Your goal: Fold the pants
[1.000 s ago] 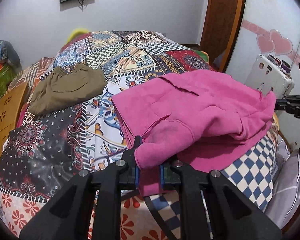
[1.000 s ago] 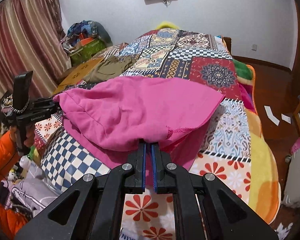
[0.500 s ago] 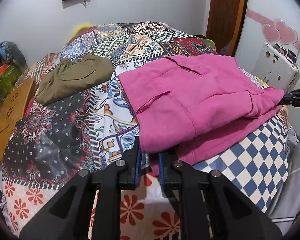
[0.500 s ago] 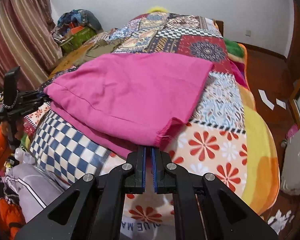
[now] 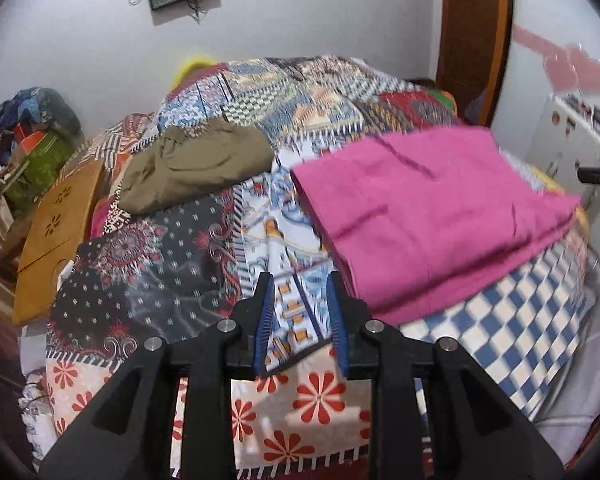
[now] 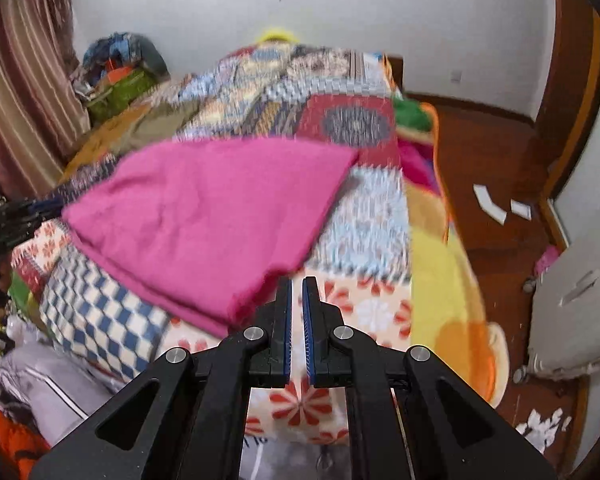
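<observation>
The pink pants (image 5: 432, 216) lie folded flat on the patchwork bedspread (image 5: 152, 272); they also show in the right wrist view (image 6: 212, 216). My left gripper (image 5: 300, 292) is open and empty, just left of the pants' near corner, above the bedspread. My right gripper (image 6: 297, 292) has its jaws slightly parted with nothing between them, just right of the pants' near edge. The view is motion-blurred.
Folded olive-green pants (image 5: 196, 164) lie further back on the bed. A wooden board (image 5: 56, 232) leans at the bed's left side. A white case (image 5: 568, 140) stands on the right. Bags and clothes (image 6: 120, 76) are piled by the curtain. Wooden floor (image 6: 496, 168) lies right of the bed.
Both grippers laid the pink pants down flat on the bed, let go and pulled back. The left jaws opened wide; the right jaws parted slightly.
</observation>
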`<move>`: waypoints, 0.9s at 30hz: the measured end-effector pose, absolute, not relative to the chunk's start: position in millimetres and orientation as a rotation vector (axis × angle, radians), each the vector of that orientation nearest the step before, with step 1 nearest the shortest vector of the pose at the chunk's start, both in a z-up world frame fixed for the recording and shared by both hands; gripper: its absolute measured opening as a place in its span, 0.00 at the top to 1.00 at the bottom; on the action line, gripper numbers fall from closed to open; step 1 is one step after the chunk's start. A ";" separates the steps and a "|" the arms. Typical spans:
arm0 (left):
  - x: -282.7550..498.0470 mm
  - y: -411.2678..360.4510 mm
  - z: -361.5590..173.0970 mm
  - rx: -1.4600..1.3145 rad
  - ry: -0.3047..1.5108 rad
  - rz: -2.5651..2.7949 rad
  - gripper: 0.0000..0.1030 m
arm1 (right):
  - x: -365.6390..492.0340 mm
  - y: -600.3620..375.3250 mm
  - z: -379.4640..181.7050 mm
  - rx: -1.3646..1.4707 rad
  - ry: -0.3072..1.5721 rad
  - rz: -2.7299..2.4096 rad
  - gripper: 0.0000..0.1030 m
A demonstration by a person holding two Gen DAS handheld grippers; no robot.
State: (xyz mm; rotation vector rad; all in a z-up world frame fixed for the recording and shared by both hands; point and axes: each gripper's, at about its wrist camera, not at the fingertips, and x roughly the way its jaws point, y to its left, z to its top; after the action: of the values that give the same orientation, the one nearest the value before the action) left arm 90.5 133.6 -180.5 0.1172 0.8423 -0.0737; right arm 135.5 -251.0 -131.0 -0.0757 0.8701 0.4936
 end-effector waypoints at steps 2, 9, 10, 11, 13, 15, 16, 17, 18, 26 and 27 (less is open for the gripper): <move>97.0 134.2 -167.6 0.086 0.811 -0.069 0.73 | 140.0 -240.8 -119.3 -0.075 0.833 0.523 0.93; 133.8 93.6 -155.6 -0.039 0.841 -0.164 0.73 | 154.6 -186.4 -131.4 -0.037 0.847 0.639 0.74; 136.9 79.9 -158.4 -0.029 0.850 -0.197 0.73 | 155.5 -178.6 -136.2 -0.039 0.865 0.662 0.74; 138.2 69.6 -161.4 -0.011 0.859 -0.215 0.73 | 154.3 -170.1 -143.3 -0.047 0.888 0.692 0.74; 141.5 53.3 -171.4 0.030 0.889 -0.239 0.73 | 151.4 -158.0 -157.6 -0.086 0.942 0.727 0.74; 141.4 44.7 -184.3 0.050 0.932 -0.254 0.73 | 149.7 -153.9 -171.7 -0.126 0.993 0.736 0.74; 140.5 43.7 -193.2 0.053 0.957 -0.255 0.73 | 149.0 -155.5 -179.1 -0.134 1.016 0.739 0.74; 140.1 43.5 -197.8 0.051 0.971 -0.254 0.73 | 148.8 -159.9 -184.0 -0.124 1.029 0.741 0.74; 137.5 44.8 -203.7 0.050 0.979 -0.255 0.73 | 148.6 -164.2 -186.6 -0.108 1.037 0.742 0.74; 122.8 51.6 -213.7 0.040 0.959 -0.274 0.70 | 146.6 -194.9 -199.7 -0.055 1.088 0.719 0.67; 123.0 51.9 -213.4 0.044 0.960 -0.275 0.70 | 146.7 -194.6 -199.5 -0.063 1.087 0.718 0.67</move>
State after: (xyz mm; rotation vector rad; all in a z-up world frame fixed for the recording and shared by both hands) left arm 123.0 51.9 -213.4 0.0441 0.9598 -0.2754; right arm 146.7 -194.6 -199.5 -0.0627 1.0866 0.7179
